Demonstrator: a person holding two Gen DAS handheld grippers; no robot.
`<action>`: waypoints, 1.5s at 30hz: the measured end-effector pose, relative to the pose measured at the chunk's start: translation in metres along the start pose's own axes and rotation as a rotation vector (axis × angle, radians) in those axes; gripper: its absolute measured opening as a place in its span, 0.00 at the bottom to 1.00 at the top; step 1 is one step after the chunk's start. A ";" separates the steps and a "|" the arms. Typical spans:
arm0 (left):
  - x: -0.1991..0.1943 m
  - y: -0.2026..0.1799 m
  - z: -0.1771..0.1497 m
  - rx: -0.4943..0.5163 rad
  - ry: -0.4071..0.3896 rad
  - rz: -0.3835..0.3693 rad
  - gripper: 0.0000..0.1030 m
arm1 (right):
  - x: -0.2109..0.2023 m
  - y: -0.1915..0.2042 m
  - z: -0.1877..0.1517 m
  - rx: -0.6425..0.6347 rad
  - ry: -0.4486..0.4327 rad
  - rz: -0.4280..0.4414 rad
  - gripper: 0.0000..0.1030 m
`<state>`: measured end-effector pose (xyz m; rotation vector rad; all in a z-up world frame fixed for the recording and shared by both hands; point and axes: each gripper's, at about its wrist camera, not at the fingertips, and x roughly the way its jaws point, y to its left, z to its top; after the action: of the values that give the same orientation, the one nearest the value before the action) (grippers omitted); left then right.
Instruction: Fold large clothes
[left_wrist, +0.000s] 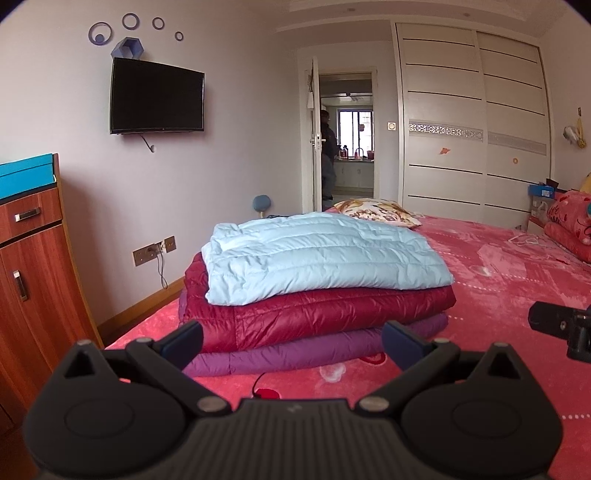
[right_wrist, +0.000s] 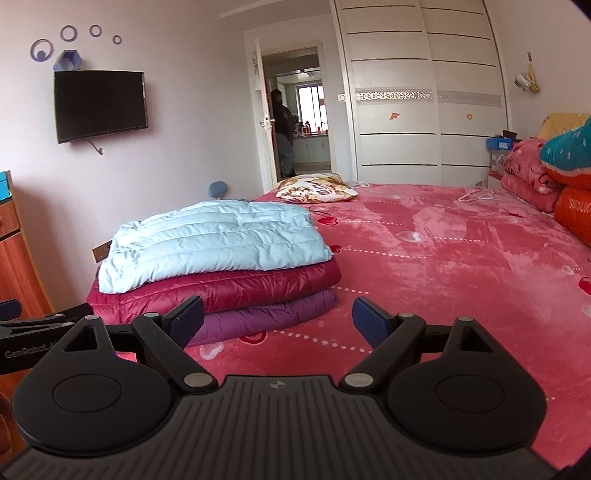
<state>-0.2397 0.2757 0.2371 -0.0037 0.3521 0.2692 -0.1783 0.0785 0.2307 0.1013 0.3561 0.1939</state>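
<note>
- Left tool (left_wrist: 291, 341): jaws spread wide, holding nothing; it hovers above the bed (left_wrist: 498, 280), facing the near edge of the stack and apart from it.
- Right tool (right_wrist: 277, 319): likewise spread and empty, aimed at the bare blanket just right of the stack.
- Stack: three folded padded garments lie at the left side of the bed, the blue jacket (left_wrist: 317, 254) on top, the red jacket (left_wrist: 325, 314) beneath it, the purple jacket (left_wrist: 306, 350) at the bottom, touching the blanket.
- Step in hand (judged): the pause between garments; all three pieces appear folded and neither tool touches them.
- Next move (judged): either a further garment must be fetched and spread on the free blanket to the right, or the task is near its end. No unfolded garment is plainly visible.
- Background: a pillow (left_wrist: 376, 212) lies at the far edge, a person (left_wrist: 328, 155) stands in the doorway.
</note>
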 end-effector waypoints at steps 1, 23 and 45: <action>-0.001 0.001 0.000 -0.001 -0.003 0.001 0.99 | 0.000 0.000 0.000 -0.002 0.001 0.002 1.00; 0.007 0.012 -0.009 -0.025 0.041 0.007 0.99 | 0.000 -0.007 -0.010 -0.053 0.029 0.013 1.00; 0.015 0.013 -0.012 -0.024 0.060 0.012 0.99 | -0.014 -0.015 -0.011 -0.061 0.062 0.045 1.00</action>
<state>-0.2340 0.2915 0.2216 -0.0334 0.4082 0.2853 -0.1929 0.0613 0.2228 0.0432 0.4098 0.2527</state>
